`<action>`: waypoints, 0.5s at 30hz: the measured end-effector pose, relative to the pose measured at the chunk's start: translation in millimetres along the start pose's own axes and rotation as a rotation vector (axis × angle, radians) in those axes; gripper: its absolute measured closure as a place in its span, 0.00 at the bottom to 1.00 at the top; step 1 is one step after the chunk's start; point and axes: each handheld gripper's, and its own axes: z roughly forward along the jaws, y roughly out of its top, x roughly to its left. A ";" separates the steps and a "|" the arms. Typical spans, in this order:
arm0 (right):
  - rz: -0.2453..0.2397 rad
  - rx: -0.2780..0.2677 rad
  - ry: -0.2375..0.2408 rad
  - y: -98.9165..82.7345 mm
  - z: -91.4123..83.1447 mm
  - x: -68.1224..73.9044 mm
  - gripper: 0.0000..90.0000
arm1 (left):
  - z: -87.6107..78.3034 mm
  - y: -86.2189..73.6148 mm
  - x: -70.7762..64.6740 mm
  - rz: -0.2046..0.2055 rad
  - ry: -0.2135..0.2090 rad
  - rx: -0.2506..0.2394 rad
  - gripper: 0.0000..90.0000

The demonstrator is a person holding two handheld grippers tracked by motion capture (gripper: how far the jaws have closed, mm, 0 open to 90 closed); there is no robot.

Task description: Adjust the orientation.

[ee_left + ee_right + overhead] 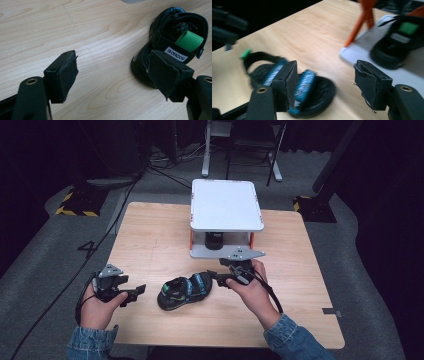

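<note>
Black sandal (182, 292) on table (150, 240); left gripper (134, 292) open | right gripper (220, 279) open

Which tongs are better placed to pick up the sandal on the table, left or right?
Probably the right tongs: open, with their tips close to the toe end of the sandal. The left tongs are also open, but a strip of bare table separates them from the heel.

Sandal (184, 293) between two tools
</note>
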 end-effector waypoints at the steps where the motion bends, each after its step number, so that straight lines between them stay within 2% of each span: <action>1: -0.004 0.004 0.013 0.2 -0.1 4.3 0.40 | -1.0 -0.5 0.5 0.003 0.000 -0.003 0.27; 7: -0.018 0.048 0.065 -0.8 8.7 22.8 0.42 | -7.5 -4.9 3.7 -0.004 0.004 -0.007 0.27; 10: -0.013 0.069 0.095 -2.3 19.5 31.7 0.42 | -10.0 -6.6 5.7 -0.011 0.014 -0.015 0.27; 11: -0.017 0.072 0.103 -2.9 23.9 35.0 0.42 | -11.0 -6.7 6.9 0.000 0.018 -0.011 0.27; 15: -0.018 0.100 0.124 -5.4 42.7 47.3 0.42 | -12.5 -9.1 6.9 -0.019 0.017 -0.016 0.27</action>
